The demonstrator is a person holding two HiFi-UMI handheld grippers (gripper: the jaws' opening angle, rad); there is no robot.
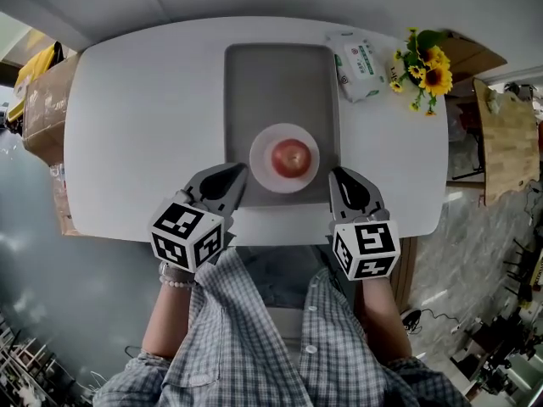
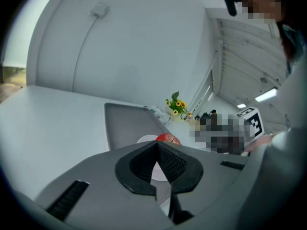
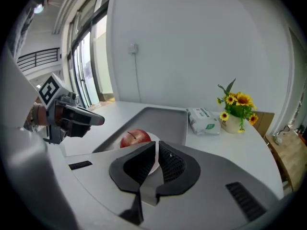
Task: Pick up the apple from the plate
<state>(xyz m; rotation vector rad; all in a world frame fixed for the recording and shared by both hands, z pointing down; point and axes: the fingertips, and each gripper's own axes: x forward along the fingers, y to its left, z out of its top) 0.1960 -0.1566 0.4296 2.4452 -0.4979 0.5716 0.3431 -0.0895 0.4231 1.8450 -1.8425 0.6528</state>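
- Head view: a red apple [image 1: 291,157] sits in the middle of a white plate [image 1: 261,170]. The plate is on a gray tray [image 1: 276,75], and the tray is on a white desk [image 1: 136,117].
- The left gripper [image 1: 236,176] is just beside the plate, on its left. It is near the front edge of the desk and does not touch the apple.
- The right gripper [image 1: 338,176] is just beside the plate on the other side. It is also apart from the apple.
- Left gripper view: the two jaws are pressed together, with nothing between them. The apple peeks out just past the tips.
- Right gripper view: the jaws are together too, with only a thin line between them. They hold nothing. The apple is ahead and a bit to the left.
- A tissue pack [image 1: 358,68] and yellow flowers [image 1: 427,64] sit at the far right of the desk, well apart from the apple.
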